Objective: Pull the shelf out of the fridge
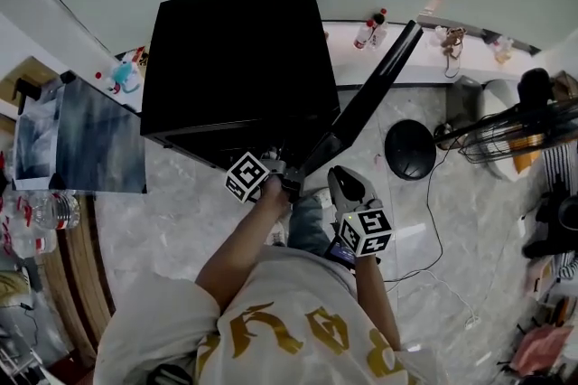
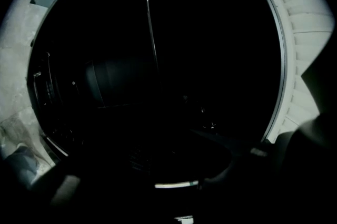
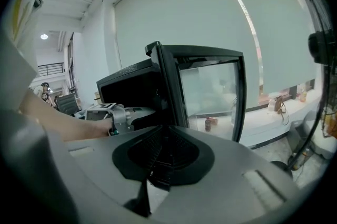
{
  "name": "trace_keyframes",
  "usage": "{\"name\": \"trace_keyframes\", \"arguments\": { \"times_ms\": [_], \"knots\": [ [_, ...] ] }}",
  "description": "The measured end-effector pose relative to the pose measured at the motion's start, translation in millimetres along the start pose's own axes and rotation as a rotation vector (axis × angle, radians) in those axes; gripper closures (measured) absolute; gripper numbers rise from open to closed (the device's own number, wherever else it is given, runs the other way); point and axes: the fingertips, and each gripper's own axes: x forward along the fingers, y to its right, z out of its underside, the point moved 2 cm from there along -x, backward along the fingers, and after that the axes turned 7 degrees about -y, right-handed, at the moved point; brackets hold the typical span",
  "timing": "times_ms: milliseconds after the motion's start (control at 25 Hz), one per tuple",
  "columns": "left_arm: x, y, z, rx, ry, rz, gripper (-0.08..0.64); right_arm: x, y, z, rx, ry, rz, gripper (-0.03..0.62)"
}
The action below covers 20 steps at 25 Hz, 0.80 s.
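Observation:
The black mini fridge [image 1: 239, 58] stands on the marble floor with its glass door [image 1: 366, 98] swung open to the right. My left gripper [image 1: 287, 183] reaches into the fridge's open front at its lower edge. The left gripper view shows only the dark fridge interior [image 2: 158, 60]; no shelf can be made out there, and the jaws are lost in shadow. My right gripper [image 1: 343, 177] hangs back beside the door, and its jaws [image 3: 160, 162] are shut with nothing between them. From that side I see the fridge [image 3: 131, 86], its door [image 3: 210, 97] and the left gripper [image 3: 131, 114].
A standing fan [image 1: 524, 135] and a round black base [image 1: 409, 148] sit right of the door, with a cable [image 1: 433, 220] trailing over the floor. Small bottles [image 1: 370, 31] stand on the window ledge. A grey panel [image 1: 90, 139] and water bottles [image 1: 45, 211] are at left.

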Motion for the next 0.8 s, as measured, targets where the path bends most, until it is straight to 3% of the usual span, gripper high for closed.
{"name": "trace_keyframes", "arguments": {
  "times_ms": [400,600,800],
  "knots": [
    [22,-7,-18,-0.078,0.094,0.021,0.413,18,5,6,0.006,-0.050,-0.076,0.529],
    [22,-4,-24,-0.046,0.105,0.042,0.538,22,10,9,0.026,-0.059,-0.076,0.531],
    [21,-4,-23,-0.059,0.104,0.042,0.540,19,12,12,0.029,-0.063,-0.067,0.531]
  ]
}}
